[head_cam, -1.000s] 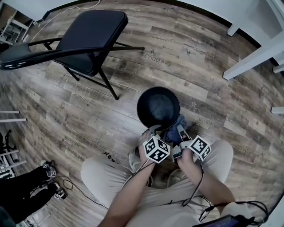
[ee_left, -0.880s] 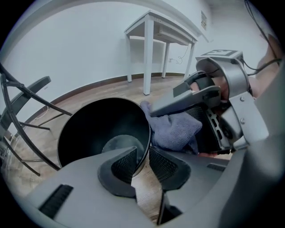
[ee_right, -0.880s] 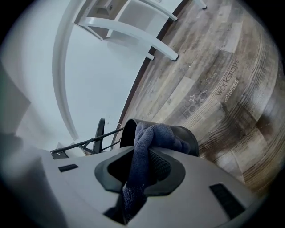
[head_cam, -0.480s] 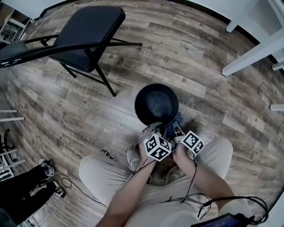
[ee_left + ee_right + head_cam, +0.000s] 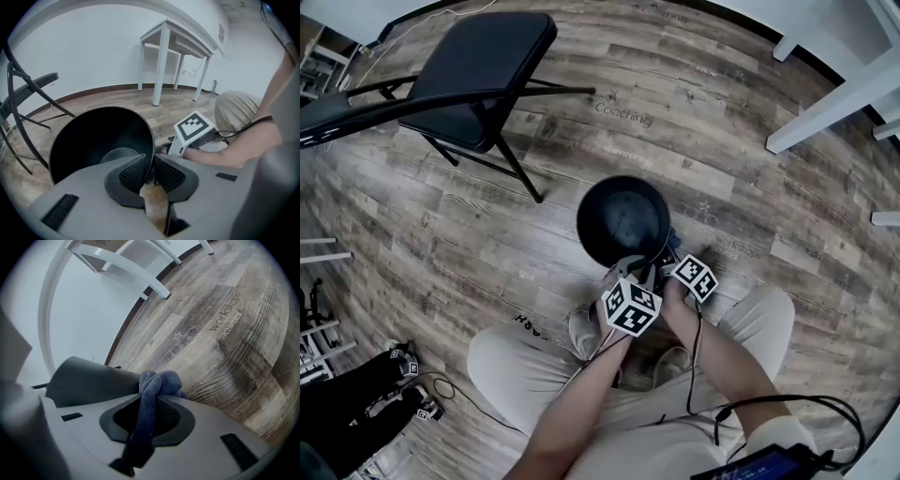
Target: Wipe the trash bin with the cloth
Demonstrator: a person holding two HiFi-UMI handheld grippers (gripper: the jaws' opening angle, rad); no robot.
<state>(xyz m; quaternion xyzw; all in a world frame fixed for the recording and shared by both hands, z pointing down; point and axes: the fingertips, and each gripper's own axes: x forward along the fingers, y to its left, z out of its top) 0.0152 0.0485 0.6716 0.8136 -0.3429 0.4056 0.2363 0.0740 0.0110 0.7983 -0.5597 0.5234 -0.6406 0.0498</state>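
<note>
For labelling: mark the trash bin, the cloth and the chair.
trash bin (image 5: 623, 220), head view, bare inner floor.
cloth (image 5: 158, 383), right gripper view, bunched end.
chair (image 5: 483, 67), head view, seat.

Smooth dark plastic on weathered-looking wood

The trash bin (image 5: 623, 220) looks like smooth black plastic with a dull sheen inside. The cloth (image 5: 157, 383) is soft, nubbly blue-grey fabric. The right gripper (image 5: 150, 401) has a matt grey plastic shell and black pads (image 5: 169, 418) with a fine mesh texture. The floor (image 5: 487, 225) is matt, grainy grey-brown wood plank. The far-left chair (image 5: 478, 56) has a matt black seat on thin metal tubing.
</note>
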